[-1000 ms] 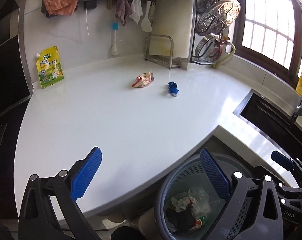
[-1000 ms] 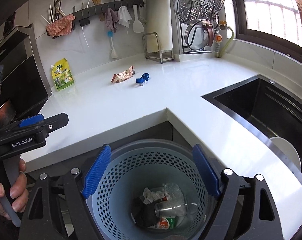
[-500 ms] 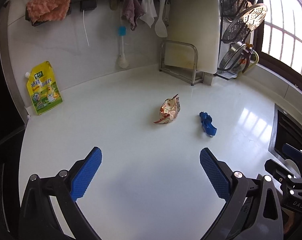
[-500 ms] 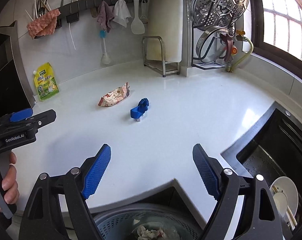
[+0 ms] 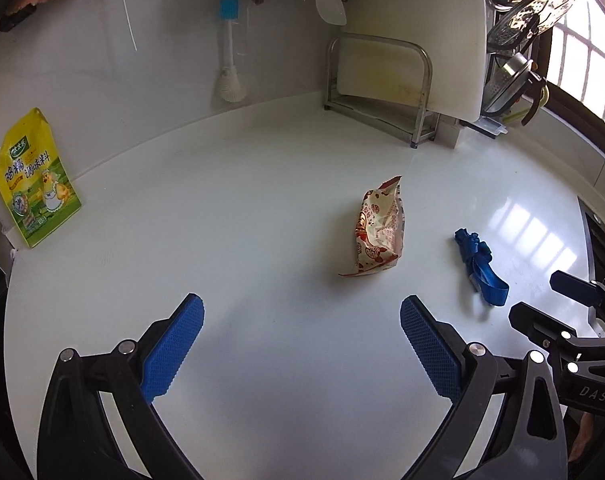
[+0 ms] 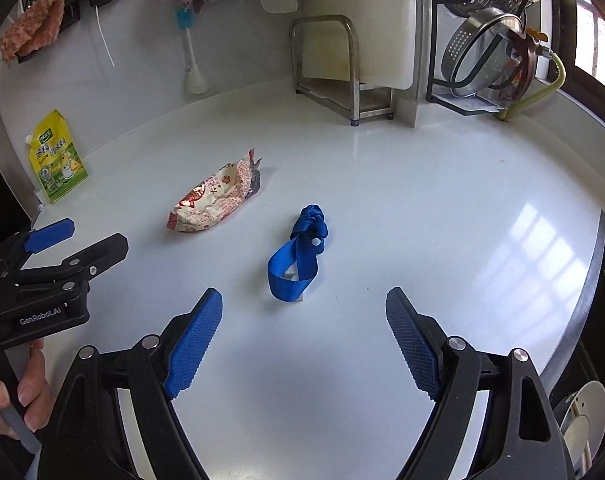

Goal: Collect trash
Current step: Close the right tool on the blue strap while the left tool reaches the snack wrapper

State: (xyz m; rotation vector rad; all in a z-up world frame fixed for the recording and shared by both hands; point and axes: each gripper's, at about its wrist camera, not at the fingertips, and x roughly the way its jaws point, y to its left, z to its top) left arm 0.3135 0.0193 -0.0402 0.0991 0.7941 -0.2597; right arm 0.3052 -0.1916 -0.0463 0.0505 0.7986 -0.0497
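Both grippers have pushed in over the counter since a second ago: back then the grey perforated bin with its trash sat right under the jaws in both views, half a second ago its rim was only peeking in at the bottom of the right view, and now it's out of frame completely, while the two bits of rubbish look a lot bigger and closer.

The left gripper (image 5: 301, 330) has its blue ribbed pads spread wide, holding nothing, hovering over the white glossy countertop (image 5: 230, 216). The crumpled red-and-cream snack wrapper (image 5: 378, 228) lies flat on the counter ahead of the jaws, a bit right of centre and closer to the right pad, not touching either. It's puffy, creased, twisted to a point at the far end.

The right gripper (image 6: 303, 320) is also wide open and empty. The knotted blue fabric strap (image 6: 298, 256) lies just ahead of the gap, roughly centred, leaning slightly toward the left pad. It's bunched into a knot at the far end, open loop nearest the jaws, with a small white bit under the loop.

Further out: a yellow seasoning pouch (image 5: 32, 180) propped against the wall on the left, and a metal rack with a white cutting board (image 6: 366, 24) at the back.
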